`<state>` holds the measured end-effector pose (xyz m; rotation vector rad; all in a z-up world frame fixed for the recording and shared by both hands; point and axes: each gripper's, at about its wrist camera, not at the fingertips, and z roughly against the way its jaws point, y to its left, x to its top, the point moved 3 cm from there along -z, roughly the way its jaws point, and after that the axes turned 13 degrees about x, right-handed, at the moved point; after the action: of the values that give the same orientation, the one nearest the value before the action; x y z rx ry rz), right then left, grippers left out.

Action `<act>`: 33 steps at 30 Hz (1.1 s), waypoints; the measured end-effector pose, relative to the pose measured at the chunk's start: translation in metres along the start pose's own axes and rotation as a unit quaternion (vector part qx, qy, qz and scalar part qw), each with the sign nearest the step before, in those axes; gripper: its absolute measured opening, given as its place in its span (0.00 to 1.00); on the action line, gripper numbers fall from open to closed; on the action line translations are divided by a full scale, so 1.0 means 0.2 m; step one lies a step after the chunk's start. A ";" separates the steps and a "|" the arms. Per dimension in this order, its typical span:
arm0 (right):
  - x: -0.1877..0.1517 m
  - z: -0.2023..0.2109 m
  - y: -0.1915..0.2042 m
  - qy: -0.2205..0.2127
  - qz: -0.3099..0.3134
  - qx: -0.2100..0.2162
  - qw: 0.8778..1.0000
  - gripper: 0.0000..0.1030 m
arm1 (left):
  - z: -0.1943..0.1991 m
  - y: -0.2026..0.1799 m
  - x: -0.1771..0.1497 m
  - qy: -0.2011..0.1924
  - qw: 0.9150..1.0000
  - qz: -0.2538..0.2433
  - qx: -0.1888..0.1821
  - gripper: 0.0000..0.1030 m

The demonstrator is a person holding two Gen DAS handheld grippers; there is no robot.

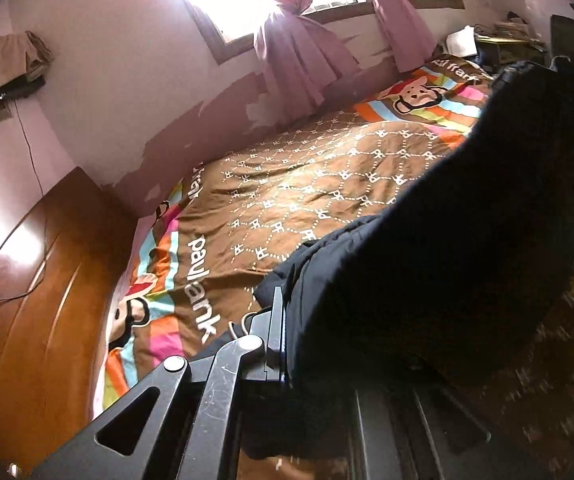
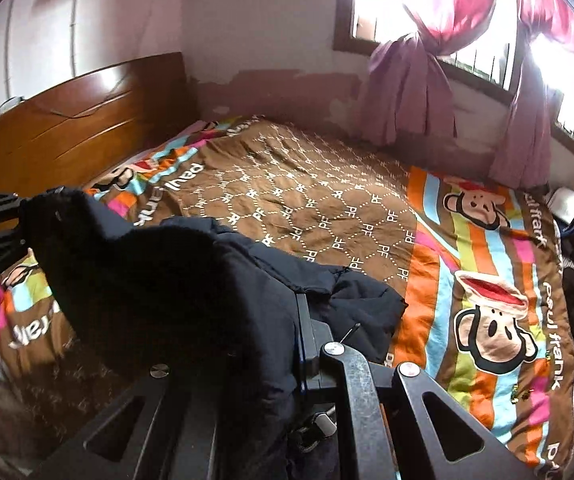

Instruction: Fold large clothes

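Item: dark navy padded jacket (image 2: 191,280), bulky, quilted. It is held raised between the two tools above the bed, its lower part draped onto the brown patterned cartoon-monkey bedspread (image 2: 327,200), presumably to be spread flat before folding.

Right gripper (image 2: 301,344): pressed together on jacket cloth, lower centre of its frame.

Left gripper (image 1: 287,336): likewise pinched on the jacket edge, lower centre.

Only in the right view: the left tool's black body at the left edge. Only in the left view: a cluttered desk (image 1: 503,40), upper right. Both views show the wooden headboard (image 2: 67,120) and pink tied curtains (image 2: 411,88).
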<state>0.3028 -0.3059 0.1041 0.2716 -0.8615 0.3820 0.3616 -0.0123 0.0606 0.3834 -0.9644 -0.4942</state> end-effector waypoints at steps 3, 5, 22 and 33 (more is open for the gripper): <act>0.04 -0.13 -0.10 0.004 -0.002 -0.005 1.000 0.08 | -0.17 -0.03 0.03 0.003 1.000 0.004 0.000 0.06; 0.06 -0.24 -0.18 0.010 -0.008 -0.005 1.000 0.08 | -0.28 -0.04 0.05 0.007 1.000 0.008 -0.005 0.06; 0.03 -0.87 -0.55 0.060 -0.019 0.004 0.998 0.09 | -0.81 -0.12 0.11 0.055 0.995 0.072 -0.042 0.08; 0.02 -0.90 -0.61 0.049 -0.034 0.035 0.998 0.34 | -0.78 -0.02 0.13 0.021 0.987 0.143 -0.070 0.60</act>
<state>0.4801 -0.3467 -0.0148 0.3426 -0.7412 0.3594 0.5059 -0.0151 -0.0041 0.1259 -0.9195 -0.2889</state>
